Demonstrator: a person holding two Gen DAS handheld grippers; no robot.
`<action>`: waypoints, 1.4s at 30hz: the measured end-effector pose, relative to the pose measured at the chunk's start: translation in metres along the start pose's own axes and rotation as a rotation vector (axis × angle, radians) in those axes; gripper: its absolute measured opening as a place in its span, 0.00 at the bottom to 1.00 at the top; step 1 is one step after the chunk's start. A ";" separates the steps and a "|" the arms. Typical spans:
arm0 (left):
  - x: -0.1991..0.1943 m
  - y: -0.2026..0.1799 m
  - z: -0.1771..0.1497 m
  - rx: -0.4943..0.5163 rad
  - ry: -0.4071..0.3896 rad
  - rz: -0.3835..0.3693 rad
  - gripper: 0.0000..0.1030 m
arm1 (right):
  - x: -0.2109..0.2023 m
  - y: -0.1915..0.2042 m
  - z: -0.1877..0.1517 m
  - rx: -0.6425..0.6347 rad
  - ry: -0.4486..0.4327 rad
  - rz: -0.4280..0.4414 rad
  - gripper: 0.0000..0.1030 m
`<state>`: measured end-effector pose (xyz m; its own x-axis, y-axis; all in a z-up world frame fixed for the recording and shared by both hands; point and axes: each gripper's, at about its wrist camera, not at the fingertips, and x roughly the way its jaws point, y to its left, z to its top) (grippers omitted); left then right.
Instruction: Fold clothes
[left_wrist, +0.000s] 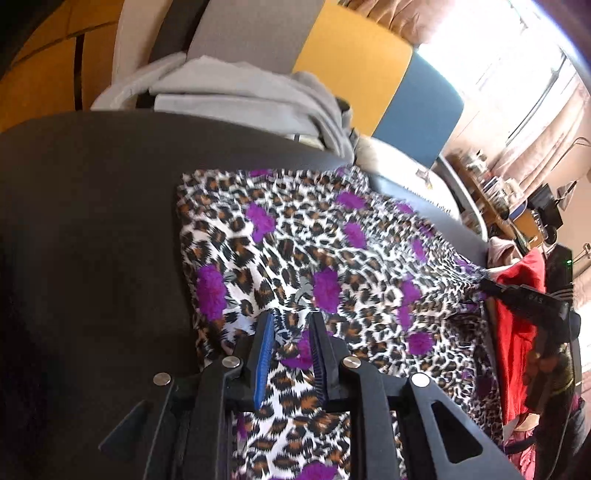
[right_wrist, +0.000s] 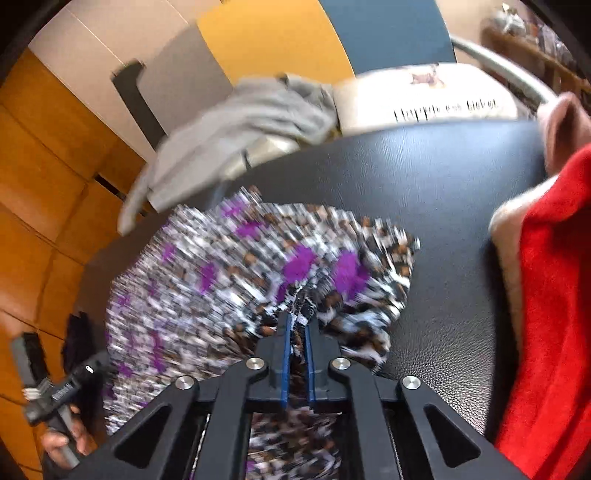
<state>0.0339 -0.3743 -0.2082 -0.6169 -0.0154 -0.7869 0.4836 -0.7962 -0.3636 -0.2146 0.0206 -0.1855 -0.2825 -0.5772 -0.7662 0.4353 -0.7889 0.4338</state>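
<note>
A leopard-print garment with purple blotches (left_wrist: 306, 258) lies spread on a black leather surface (left_wrist: 92, 229). My left gripper (left_wrist: 293, 317) is shut on a bunched fold at its near edge. The right gripper (left_wrist: 484, 284) shows at the right in this view, pinching the garment's far corner. In the right wrist view the garment (right_wrist: 258, 280) is motion-blurred and my right gripper (right_wrist: 298, 319) is shut on a pinch of it, above the black surface (right_wrist: 443, 206). The left gripper's handle (right_wrist: 62, 402), held by a hand, shows at lower left.
A red garment (right_wrist: 554, 295) with a pale pink one (right_wrist: 561, 125) lies at the right edge of the surface. A grey garment (left_wrist: 240, 96) is heaped behind the surface, next to a white printed cushion (right_wrist: 436, 96). Grey, yellow and blue chair backs stand behind.
</note>
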 end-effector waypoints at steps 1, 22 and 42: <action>-0.005 0.001 -0.001 -0.004 -0.008 -0.005 0.18 | -0.014 0.004 0.001 -0.003 -0.031 0.022 0.06; 0.043 0.004 0.008 0.105 0.072 0.182 0.23 | -0.020 0.017 -0.026 -0.157 -0.081 -0.140 0.39; 0.072 -0.037 0.102 0.297 0.040 -0.046 0.26 | 0.081 0.065 0.070 -0.301 0.066 0.094 0.41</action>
<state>-0.0916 -0.4080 -0.2004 -0.6059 0.0440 -0.7944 0.2494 -0.9377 -0.2421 -0.2690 -0.0919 -0.1860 -0.1776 -0.6218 -0.7628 0.6926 -0.6296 0.3520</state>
